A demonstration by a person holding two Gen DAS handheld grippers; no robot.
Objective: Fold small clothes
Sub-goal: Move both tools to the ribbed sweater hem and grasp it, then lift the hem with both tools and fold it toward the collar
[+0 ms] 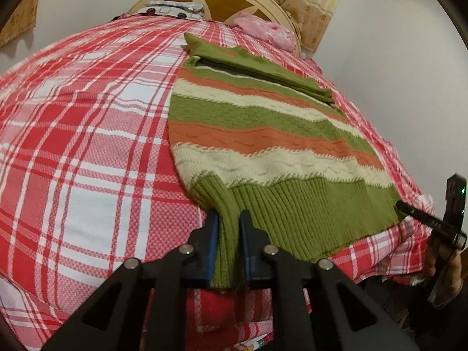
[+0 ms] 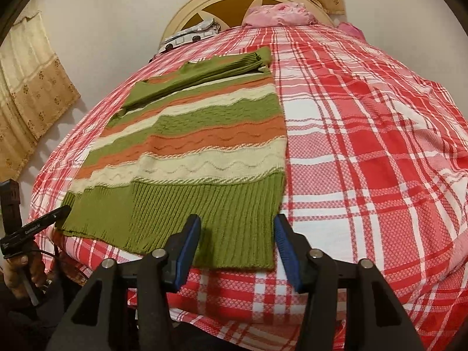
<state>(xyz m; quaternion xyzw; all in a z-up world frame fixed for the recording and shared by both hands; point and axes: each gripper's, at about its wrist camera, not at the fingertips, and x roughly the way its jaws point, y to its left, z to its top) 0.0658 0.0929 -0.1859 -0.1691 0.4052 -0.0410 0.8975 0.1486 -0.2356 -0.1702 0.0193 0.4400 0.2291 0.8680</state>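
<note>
A small knit sweater (image 1: 263, 134) striped green, orange and cream lies flat on the red plaid bed, its sleeves folded across the top. My left gripper (image 1: 228, 219) is shut on the sweater's ribbed green hem at its near left corner. In the right wrist view the sweater (image 2: 204, 134) lies ahead and to the left. My right gripper (image 2: 237, 228) is open, its blue pads on either side of the hem's near right corner, not clamped. The left gripper also shows at the left edge of the right wrist view (image 2: 63, 213), at the hem's far corner.
The red and white plaid bedspread (image 2: 365, 146) covers the whole bed. A pink pillow (image 2: 278, 14) and a grey patterned item (image 2: 190, 33) lie by the round cream headboard (image 2: 187, 8). Beige curtains (image 2: 32, 93) hang on the wall. The bed's near edge drops off below the grippers.
</note>
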